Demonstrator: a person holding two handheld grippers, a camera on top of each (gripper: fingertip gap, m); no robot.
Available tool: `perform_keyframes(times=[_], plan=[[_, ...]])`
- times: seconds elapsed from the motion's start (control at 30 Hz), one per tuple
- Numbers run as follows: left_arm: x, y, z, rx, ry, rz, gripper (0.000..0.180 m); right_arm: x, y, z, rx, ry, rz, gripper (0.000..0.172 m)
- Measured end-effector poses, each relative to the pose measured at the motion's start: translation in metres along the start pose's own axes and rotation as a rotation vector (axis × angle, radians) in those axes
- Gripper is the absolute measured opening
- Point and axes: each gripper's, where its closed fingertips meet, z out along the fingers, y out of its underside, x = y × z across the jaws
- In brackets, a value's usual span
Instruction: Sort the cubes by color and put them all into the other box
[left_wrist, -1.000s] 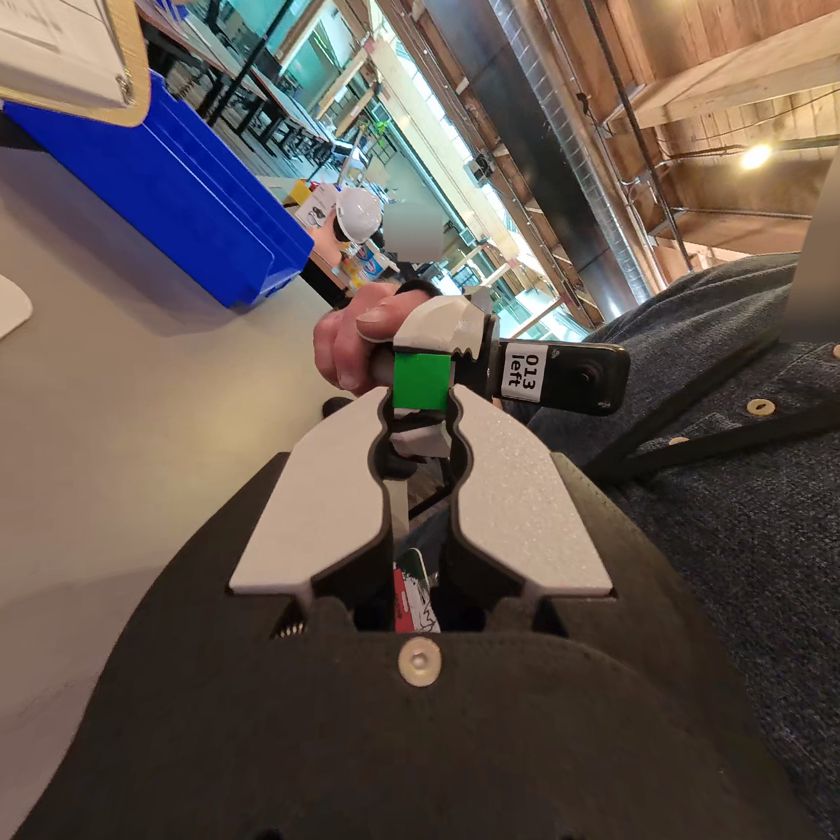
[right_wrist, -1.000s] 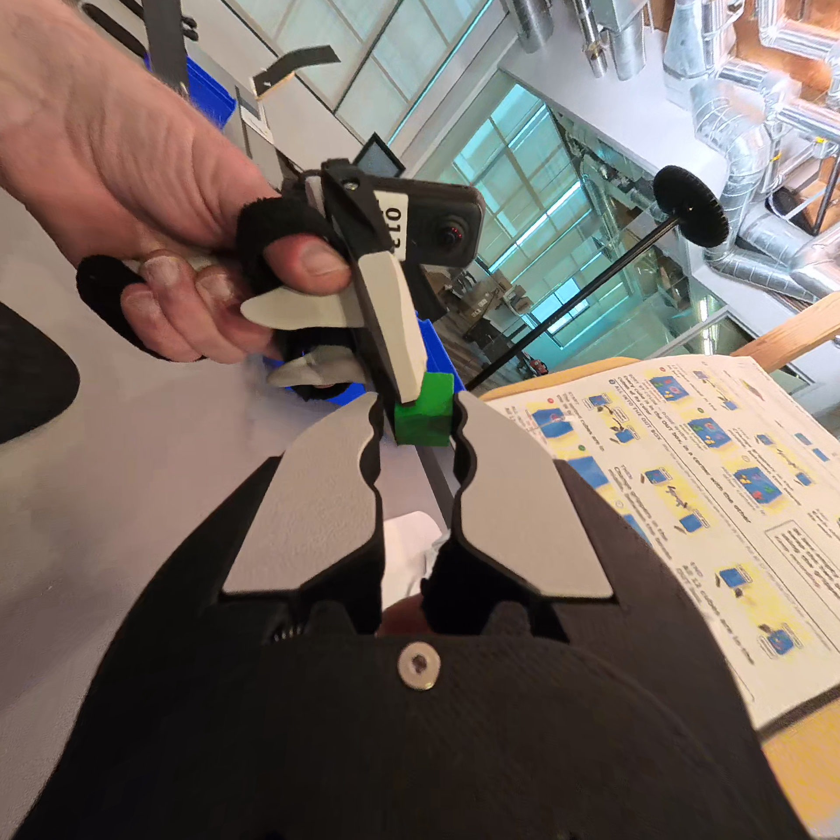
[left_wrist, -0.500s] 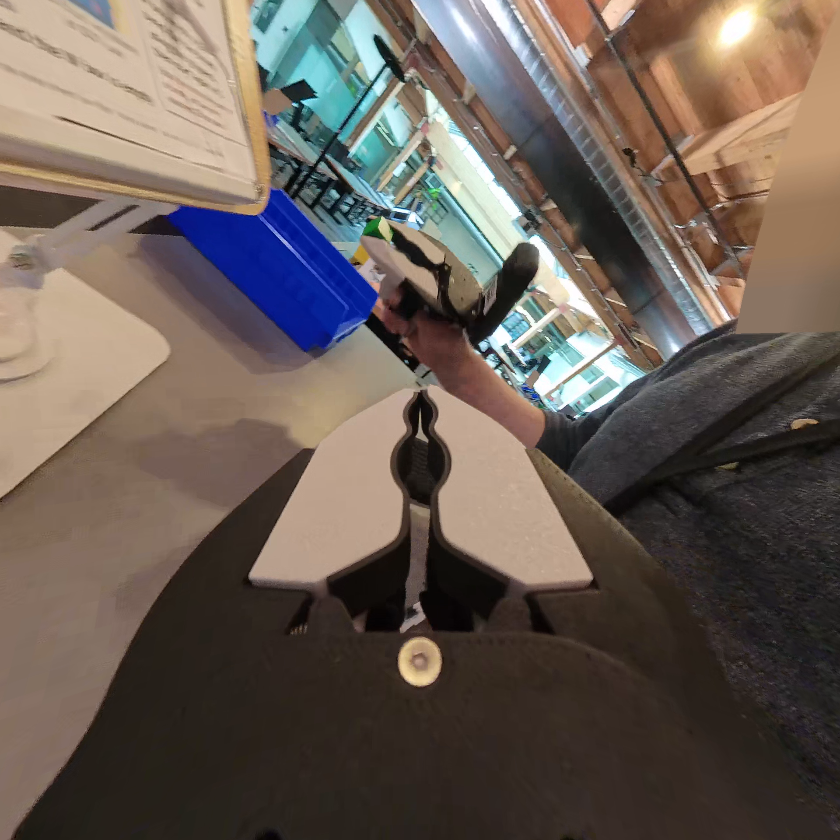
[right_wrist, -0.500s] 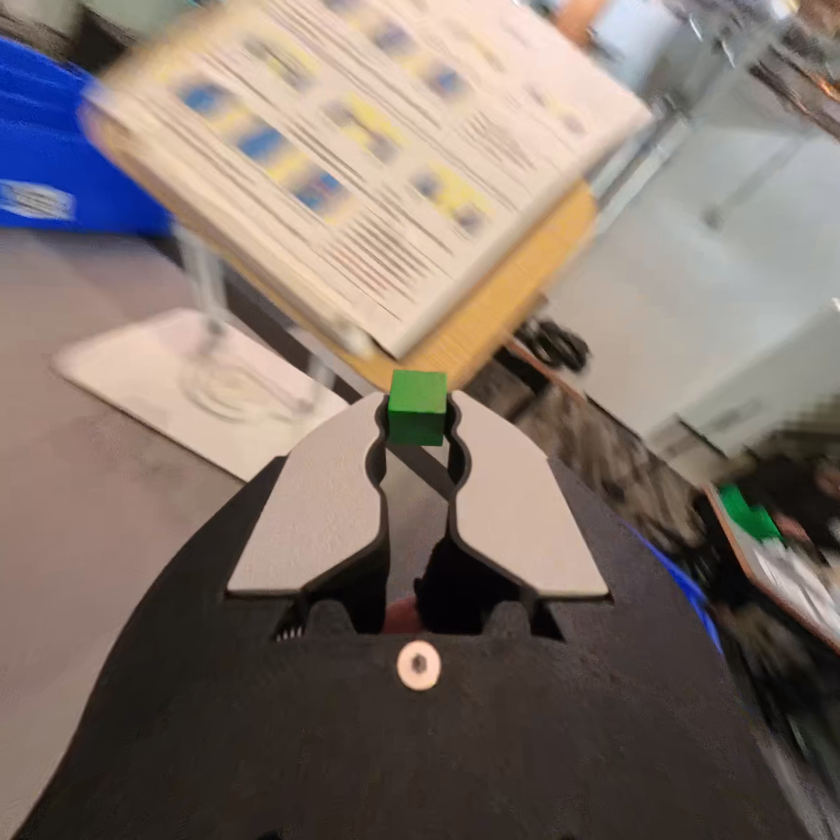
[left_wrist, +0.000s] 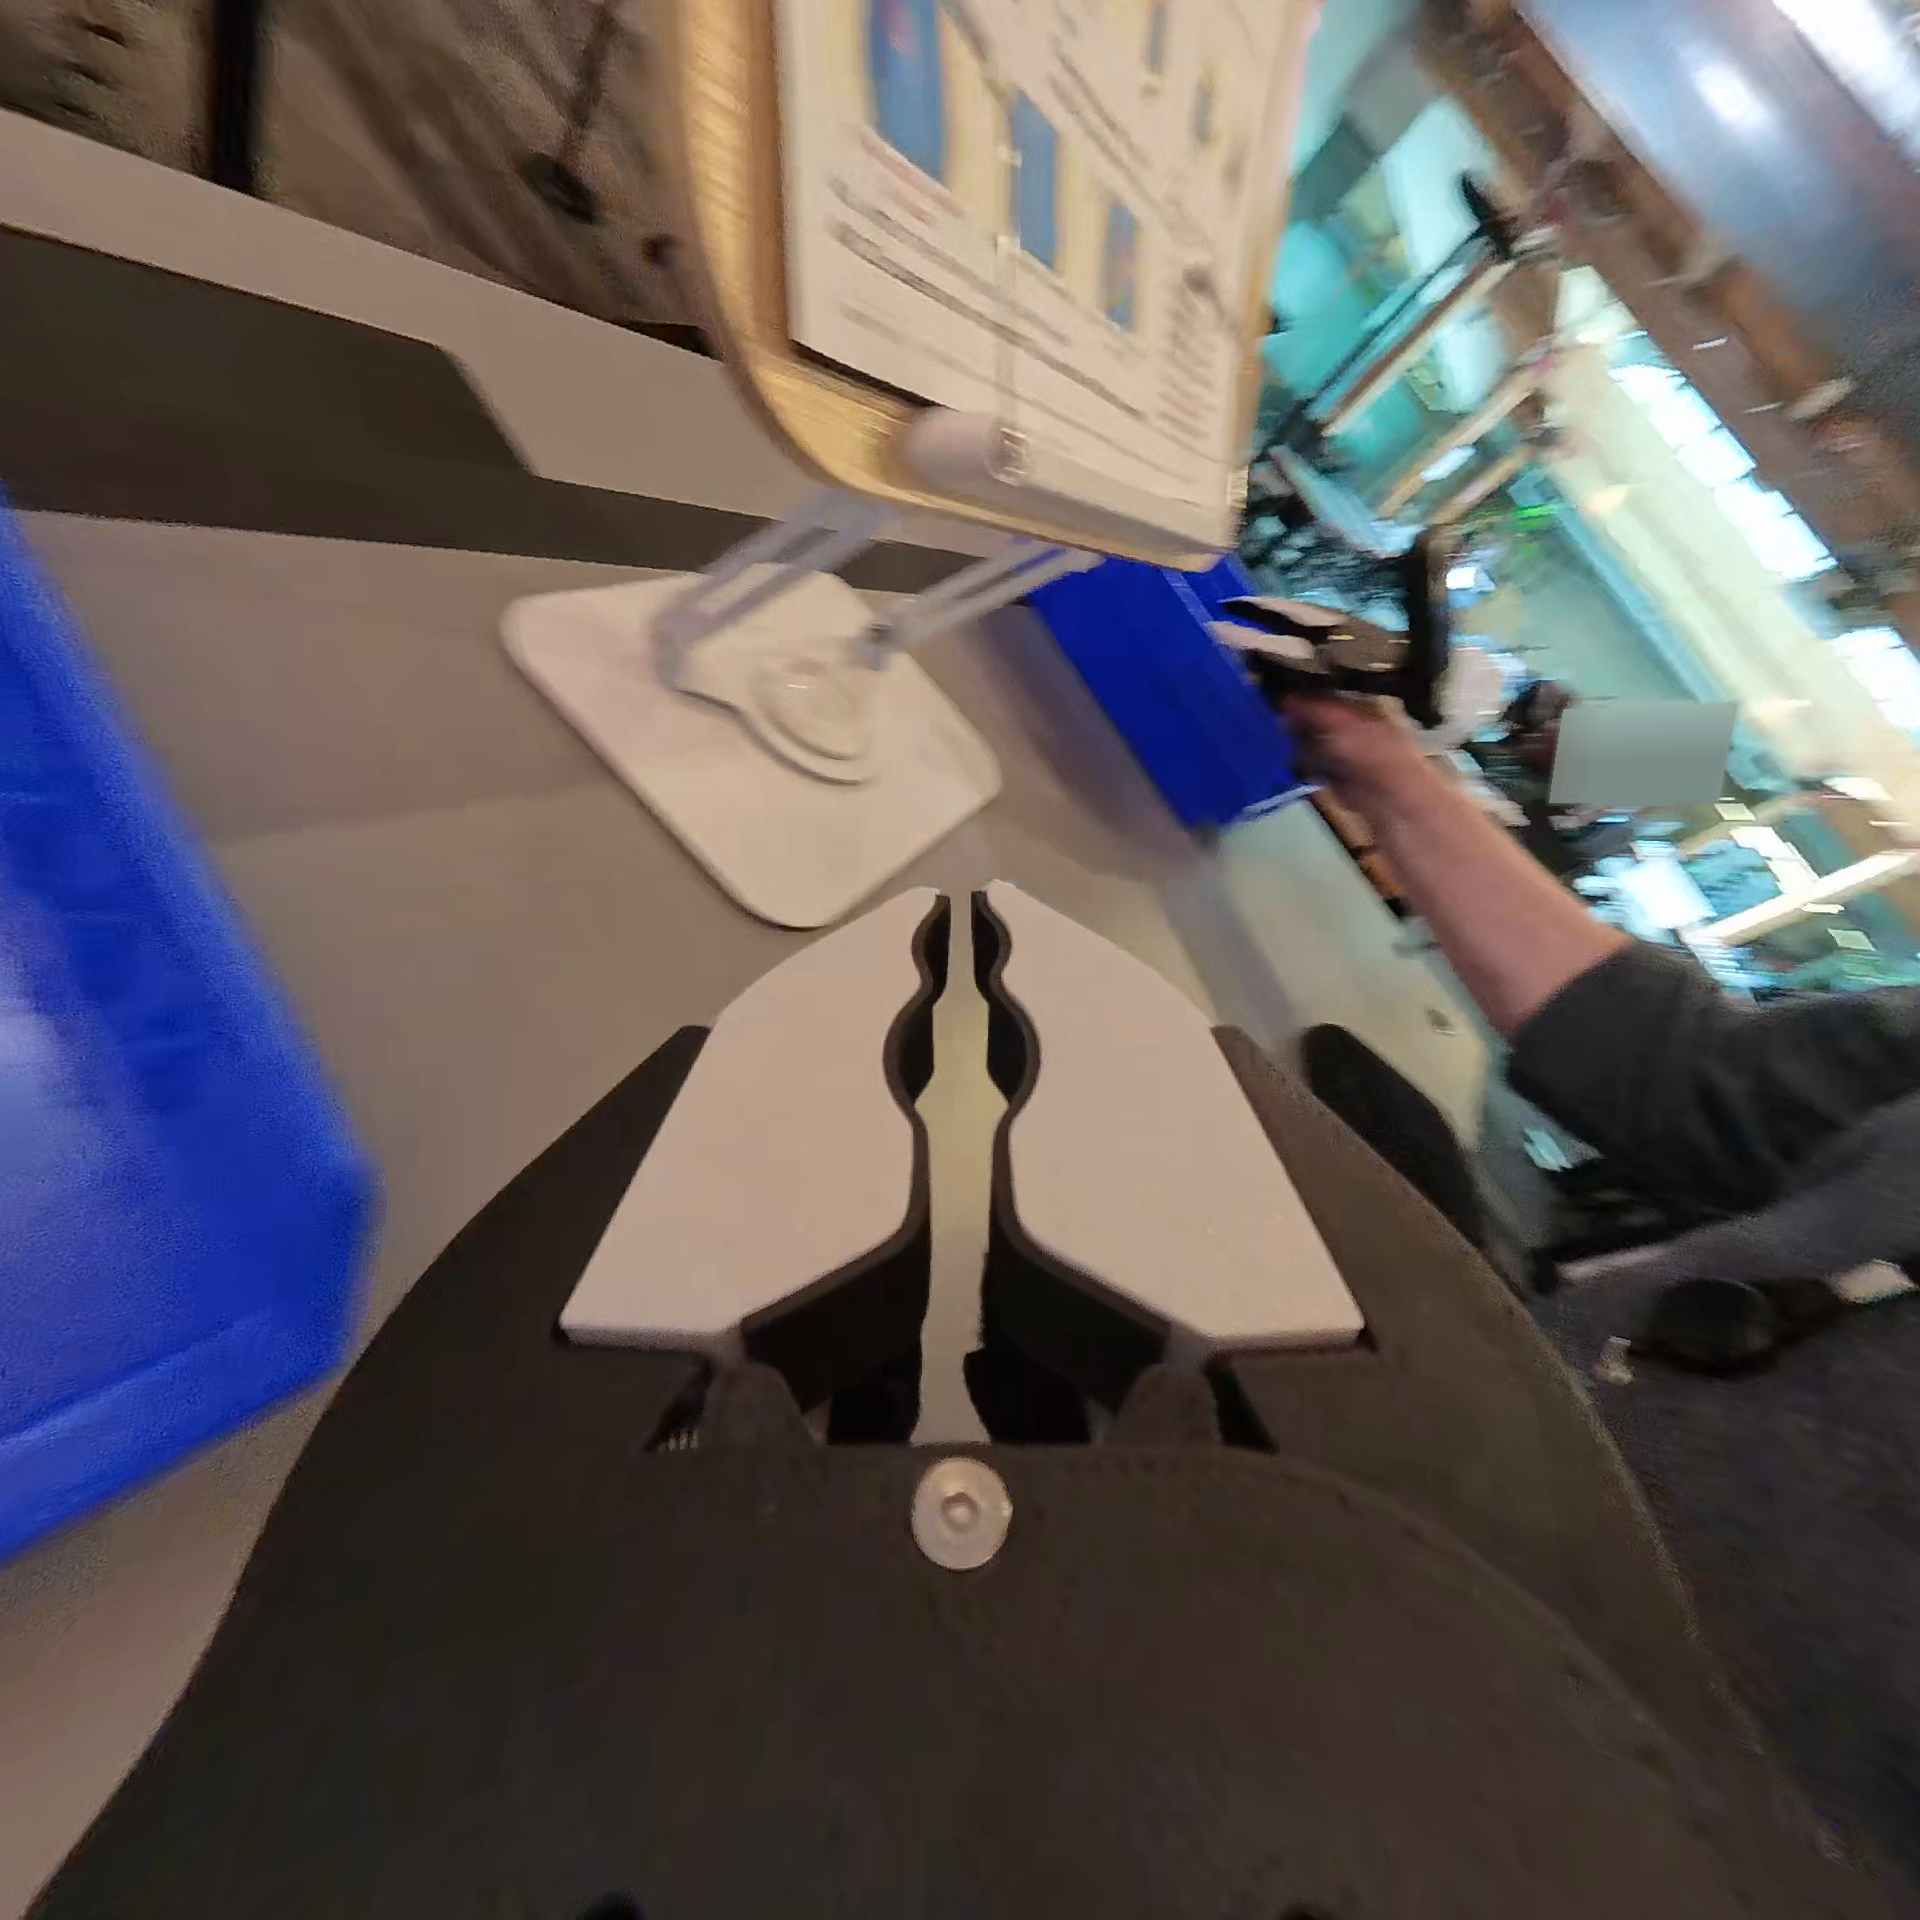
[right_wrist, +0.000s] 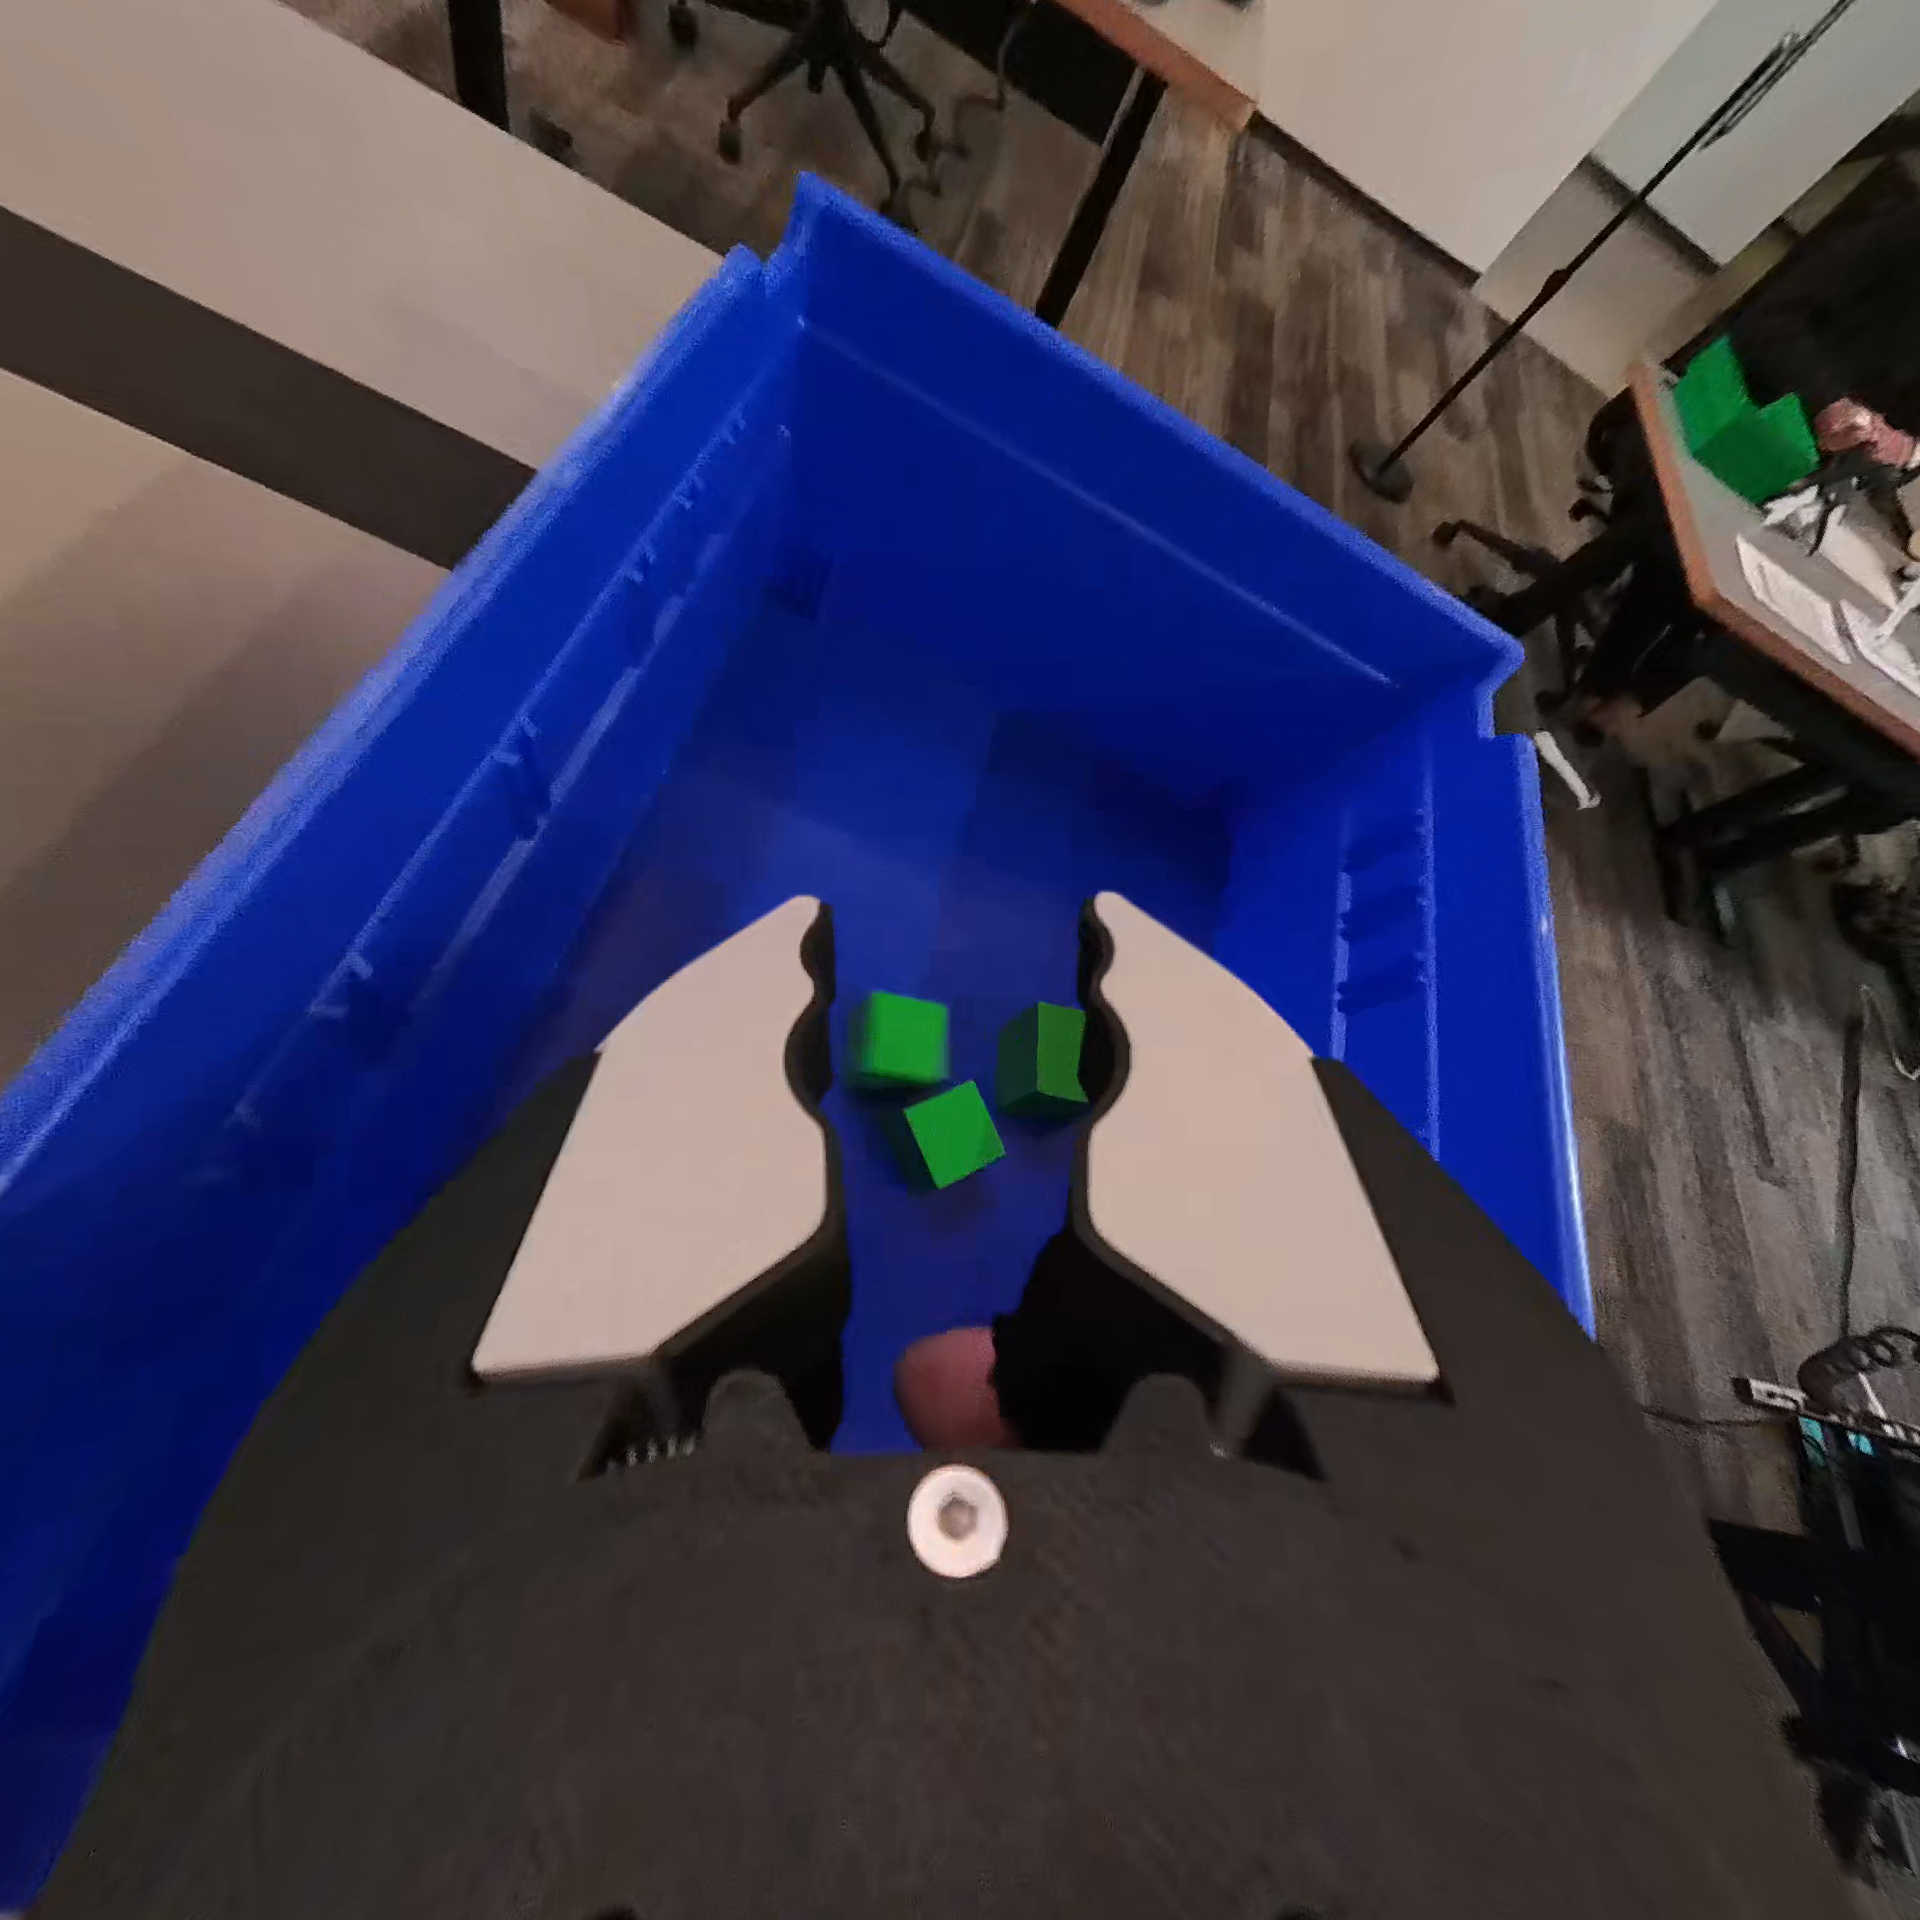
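My right gripper (right_wrist: 956, 925) hangs over the open blue box (right_wrist: 1039, 488), its jaws spread wide and holding nothing. Three green cubes (right_wrist: 940, 1081) lie on the box floor below, seen through the gap: one to the left (right_wrist: 899, 1039), one to the right (right_wrist: 1039, 1060) beside the right finger's edge, and one nearer to me (right_wrist: 954, 1132); whether they touch each other I cannot tell. My left gripper (left_wrist: 961, 896) has its jaws almost closed, a thin slit between the tips, with nothing in them. It points across the grey tabletop (left_wrist: 416, 935) toward the white base (left_wrist: 748, 748) of a document stand (left_wrist: 997, 260). A second blue box (left_wrist: 114, 1039), blurred, sits at the near left.
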Motion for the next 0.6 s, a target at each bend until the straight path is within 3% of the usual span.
perform_keyframes(times=[0.13,0.27,0.4,0.6], plan=[[-0.062,-0.035,-0.035,-0.012,-0.312,0.161,0.012,0.000,-0.014,-0.010,0.055,0.048,-0.017,0.042],[-0.145,-0.063,-0.065,-0.184,-0.660,0.349,0.035,-0.011,-0.026,-0.030,0.109,0.056,-0.010,0.036],[-0.193,-0.076,-0.059,-0.311,-0.671,0.281,0.045,-0.028,-0.031,-0.048,0.138,0.049,-0.024,0.033],[-0.275,-0.066,-0.064,-0.577,-0.841,0.312,0.053,-0.053,-0.037,-0.069,0.171,0.023,-0.055,0.032]])
